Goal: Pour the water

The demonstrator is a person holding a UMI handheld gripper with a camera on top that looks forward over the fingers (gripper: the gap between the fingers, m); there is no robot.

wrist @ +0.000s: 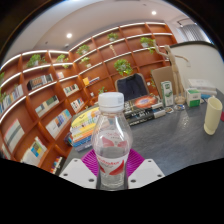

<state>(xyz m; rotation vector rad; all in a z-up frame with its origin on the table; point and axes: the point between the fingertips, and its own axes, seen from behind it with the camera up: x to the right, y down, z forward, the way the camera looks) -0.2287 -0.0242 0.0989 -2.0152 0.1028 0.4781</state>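
One clear plastic water bottle (pixel 113 140), white-capped, stood at lower centre of the frame, held between the gripper (pixel 112 172)'s two fingers, both pads pressed to its lower body. Thin-walled, smooth and probably light, it would likely dent if squeezed; mid-body suited gripping. One pale cup (pixel 212 114) stood at right on the table (pixel 175 135).
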